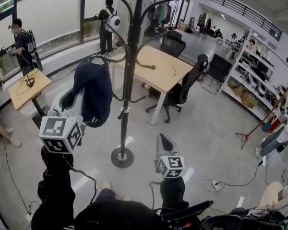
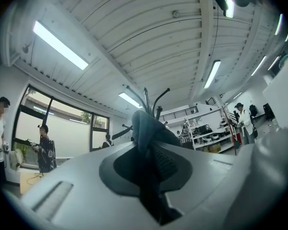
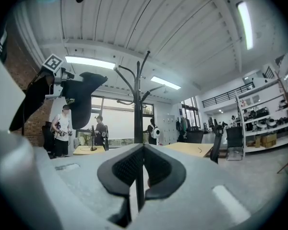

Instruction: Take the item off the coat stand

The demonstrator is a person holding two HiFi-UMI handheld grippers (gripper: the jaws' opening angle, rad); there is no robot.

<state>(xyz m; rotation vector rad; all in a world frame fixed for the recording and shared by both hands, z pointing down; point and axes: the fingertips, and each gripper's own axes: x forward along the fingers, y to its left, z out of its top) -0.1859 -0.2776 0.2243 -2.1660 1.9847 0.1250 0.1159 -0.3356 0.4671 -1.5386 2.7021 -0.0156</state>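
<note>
Left of the coat stand (image 1: 129,80), your left gripper (image 2: 151,143) pinches the dark fabric item (image 1: 93,92) beside a hook. Your right gripper (image 3: 141,152) is pressed together, empty. Next, likely, draw the item clear, toward you.

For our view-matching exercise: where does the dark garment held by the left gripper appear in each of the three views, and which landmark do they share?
Head view: the dark garment hangs left of centre, left of the pole.
Left gripper view: centre, clamped in the tongs of the left gripper.
Right gripper view: upper left, well left of the pole.
Shared landmark: the coat stand.
</note>
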